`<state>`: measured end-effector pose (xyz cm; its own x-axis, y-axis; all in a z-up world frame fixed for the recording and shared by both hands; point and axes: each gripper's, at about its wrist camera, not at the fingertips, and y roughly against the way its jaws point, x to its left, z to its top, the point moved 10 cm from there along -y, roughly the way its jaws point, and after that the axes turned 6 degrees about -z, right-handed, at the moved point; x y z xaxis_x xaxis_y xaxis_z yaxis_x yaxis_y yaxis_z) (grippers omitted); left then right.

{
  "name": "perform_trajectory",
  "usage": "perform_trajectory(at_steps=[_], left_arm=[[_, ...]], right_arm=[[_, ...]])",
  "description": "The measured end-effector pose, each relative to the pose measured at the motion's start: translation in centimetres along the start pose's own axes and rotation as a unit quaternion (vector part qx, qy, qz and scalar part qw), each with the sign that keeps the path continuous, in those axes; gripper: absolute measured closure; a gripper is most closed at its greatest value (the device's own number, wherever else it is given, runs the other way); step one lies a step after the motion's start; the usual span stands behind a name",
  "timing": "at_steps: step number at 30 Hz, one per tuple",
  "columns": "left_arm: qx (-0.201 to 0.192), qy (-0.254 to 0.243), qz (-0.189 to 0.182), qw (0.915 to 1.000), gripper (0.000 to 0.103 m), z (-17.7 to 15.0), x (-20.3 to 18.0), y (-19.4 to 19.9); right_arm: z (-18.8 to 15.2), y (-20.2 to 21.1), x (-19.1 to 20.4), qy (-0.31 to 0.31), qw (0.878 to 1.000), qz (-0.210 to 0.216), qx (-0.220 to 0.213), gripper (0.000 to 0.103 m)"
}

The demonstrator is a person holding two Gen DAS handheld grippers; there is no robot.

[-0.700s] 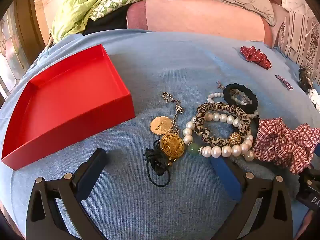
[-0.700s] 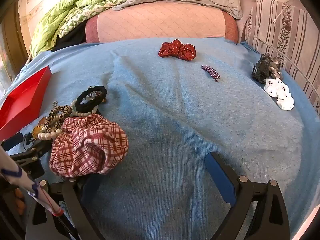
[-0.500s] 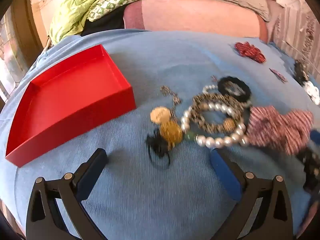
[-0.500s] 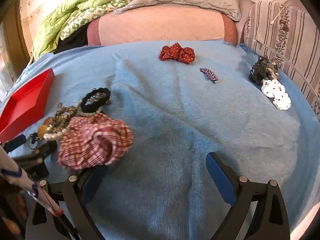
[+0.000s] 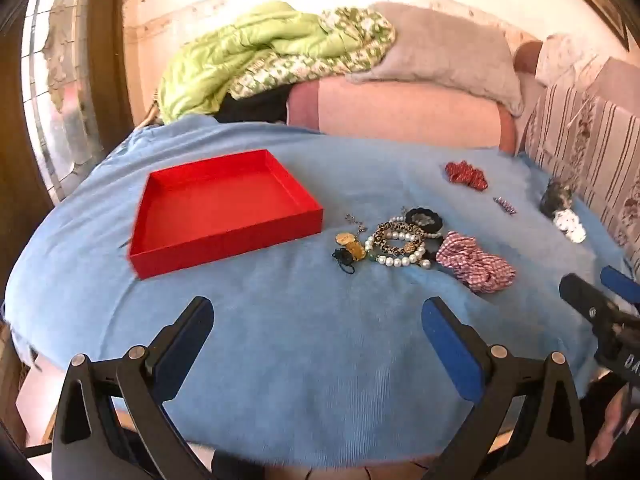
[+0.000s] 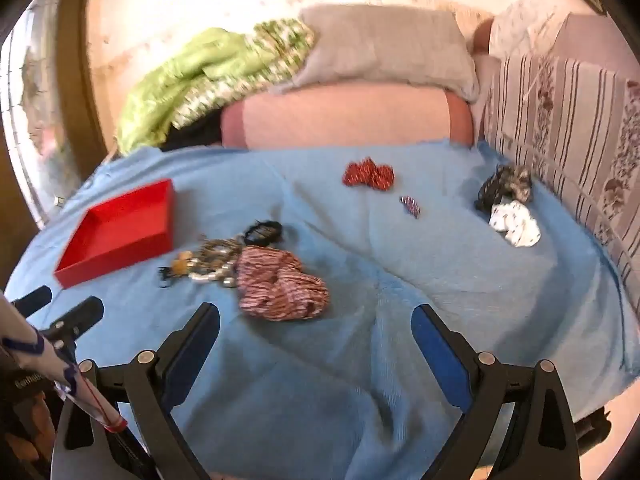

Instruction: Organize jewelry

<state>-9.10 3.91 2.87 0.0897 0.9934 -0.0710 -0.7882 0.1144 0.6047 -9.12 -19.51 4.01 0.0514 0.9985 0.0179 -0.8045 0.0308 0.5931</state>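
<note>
An empty red tray (image 5: 224, 236) (image 6: 120, 256) lies on the blue cloth (image 5: 304, 352) (image 6: 400, 280). To its right sits a heap of jewelry: a pearl bracelet (image 5: 400, 260), a leopard-print band (image 5: 394, 236), gold pendants (image 5: 352, 246) and a black scrunchie (image 5: 424, 218) (image 6: 264, 232). A red checked scrunchie (image 5: 476, 266) (image 6: 280, 284) lies beside the heap. My left gripper (image 5: 318, 328) hangs open and empty, well short of the heap. Short of the checked scrunchie, my right gripper (image 6: 316, 332) is also open and empty.
Farther back lie a red dotted scrunchie (image 5: 466, 174) (image 6: 368, 174), a small clip (image 6: 410, 205), a dark hair claw (image 6: 504, 186) and a white dotted scrunchie (image 6: 516, 224). A pink bolster (image 5: 400, 114), pillows and a green quilt (image 5: 248, 64) border the cloth. Striped cushions (image 6: 568, 128) stand at the right.
Both grippers have pulled back and up from the cloth, so the tray and the jewelry heap look smaller and farther away. Nothing was taken hold of.
</note>
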Motion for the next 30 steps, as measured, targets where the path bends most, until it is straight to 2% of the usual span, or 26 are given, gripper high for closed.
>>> perform_trajectory(at_steps=[5, 11, 30], left_arm=[[-0.007, 0.001, -0.003, 1.0000, 0.000, -0.5, 0.2, 2.2], [-0.006, -0.006, 0.000, 1.0000, 0.000, -0.7, -0.2, 2.3], [0.012, -0.013, -0.005, 0.9998, 0.000, -2.0, -0.5, 0.9]], right_arm=[[-1.2, 3.1, 1.0, 0.023, 0.999, 0.010, -0.029, 0.004], [-1.5, 3.9, 1.7, 0.031, 0.998, 0.019, -0.044, 0.004], [-3.1, 2.4, 2.7, 0.038, 0.999, 0.030, -0.016, 0.004]])
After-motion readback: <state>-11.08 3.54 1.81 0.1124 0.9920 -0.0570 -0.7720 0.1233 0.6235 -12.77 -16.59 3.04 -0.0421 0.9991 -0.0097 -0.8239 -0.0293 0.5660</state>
